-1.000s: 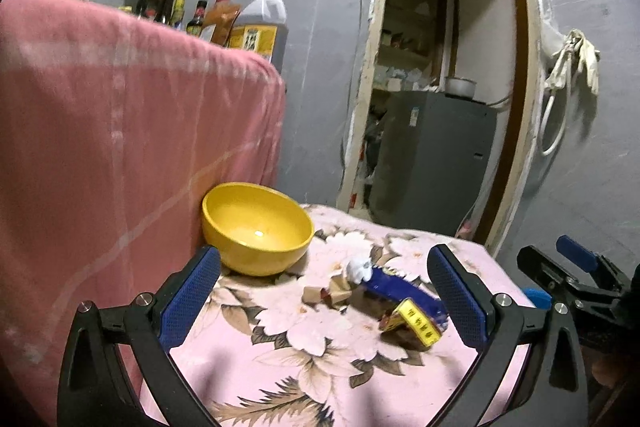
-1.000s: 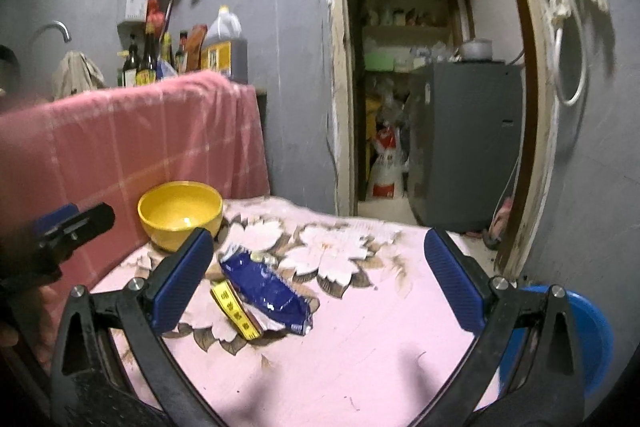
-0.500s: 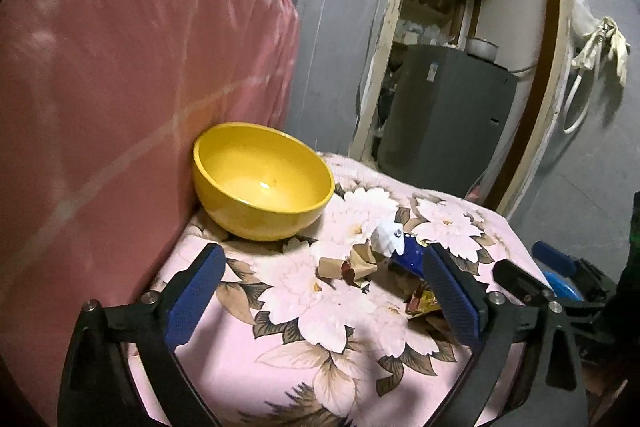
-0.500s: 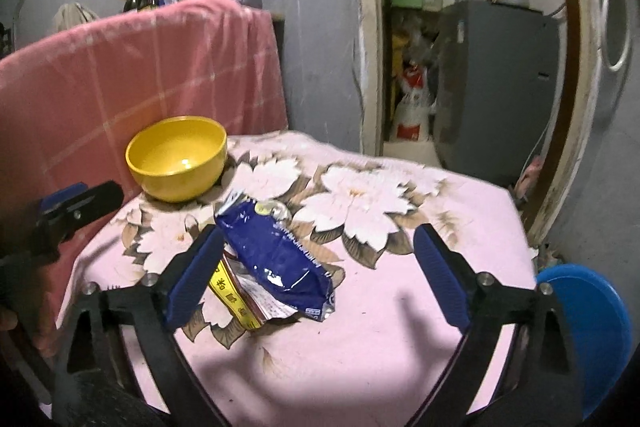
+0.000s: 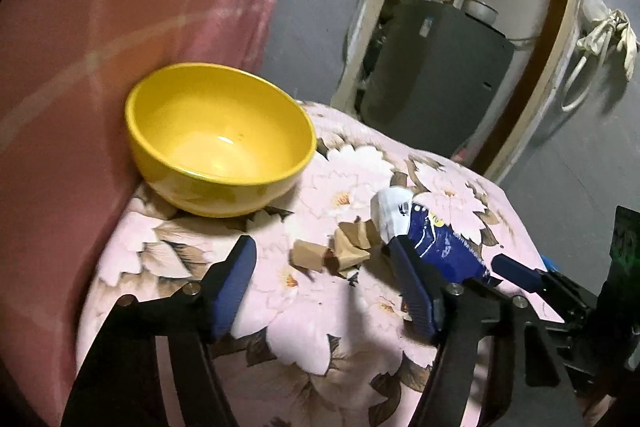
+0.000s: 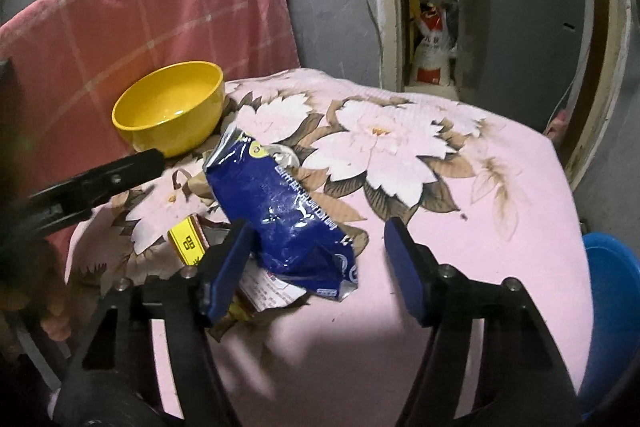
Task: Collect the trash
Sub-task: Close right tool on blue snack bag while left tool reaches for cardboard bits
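The right gripper [image 6: 320, 267] has just been narrowing its jaws, and so has the left gripper [image 5: 324, 279]; compared with a second ago both have also dropped closer to the table and tilted down onto the litter, so the wall shelf and tap have slid out of the left view and the trash now fills the lower middle of each picture. This reads as the approach ending and two grabs about to begin, with nothing collected yet. The right jaws stand partly apart with nothing clamped: the lower end of the blue snack bag [image 6: 280, 203] lies between the pads, the left pad at or over its edge, the right pad clear of it. The left jaws are likewise half apart and empty; the crumpled brown paper scraps [image 5: 340, 251] lie just ahead of the gap, and whether the right pad touches the bag cannot be told. Under the bag's near end sits a yellow-labelled wrapper [image 6: 188, 243]. Behind the litter stands a yellow bowl [image 5: 220, 139], against a pink towel [image 5: 132, 11], all on the pink floral tablecloth [image 6: 460, 227]. A blue bin [image 6: 612, 307] waits beside the table at lower right, a likely destination.
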